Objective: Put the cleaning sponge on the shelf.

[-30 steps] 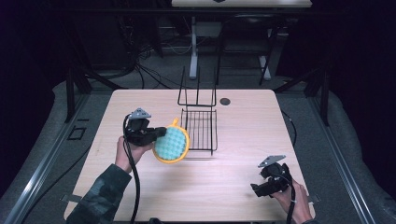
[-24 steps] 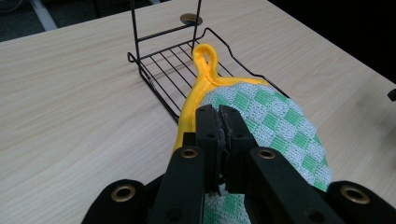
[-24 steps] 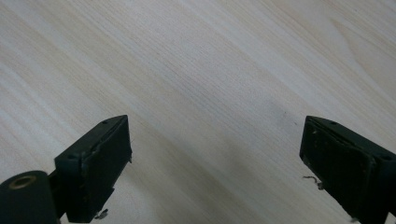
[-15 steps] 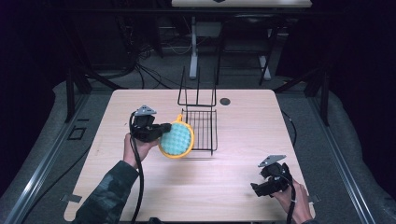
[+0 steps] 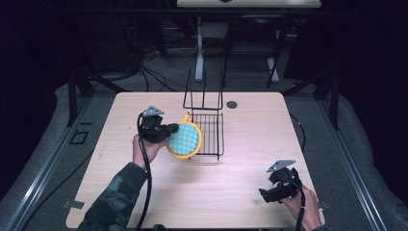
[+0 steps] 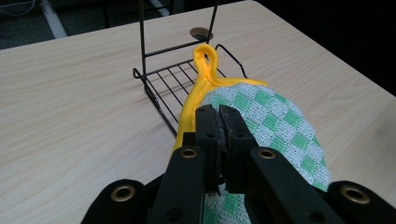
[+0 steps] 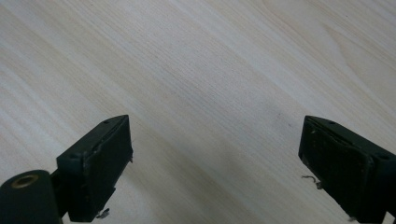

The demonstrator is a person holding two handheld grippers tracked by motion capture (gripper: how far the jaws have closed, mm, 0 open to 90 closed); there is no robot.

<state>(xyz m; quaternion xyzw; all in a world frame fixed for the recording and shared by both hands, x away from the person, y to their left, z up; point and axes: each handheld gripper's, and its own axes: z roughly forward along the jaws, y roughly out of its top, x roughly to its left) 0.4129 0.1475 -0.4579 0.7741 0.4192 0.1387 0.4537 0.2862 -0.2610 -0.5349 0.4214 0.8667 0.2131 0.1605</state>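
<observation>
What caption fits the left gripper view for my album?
Left gripper pinches a yellow-edged checked pot holder beside a wire rack.

The table [image 5: 144, 202] is showing a pale, matt wood grain, smooth throughout. The rack [image 6: 168, 84] is looking like thin black-coated metal wire. The pot holder [image 6: 275, 121] is appearing as woven cloth, green-and-white checked, edged in smooth yellow fabric binding. The left gripper [image 6: 219, 121] is showing matt black plastic with brass-coloured eyelets; the right gripper [image 7: 215, 158] is showing scuffed, frayed pads.

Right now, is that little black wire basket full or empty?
Empty. The wire rack has bare bars with nothing lying on them. The yellow-rimmed potholder is beside its near edge, pinched in the left gripper, overlapping the rack's corner.
</observation>
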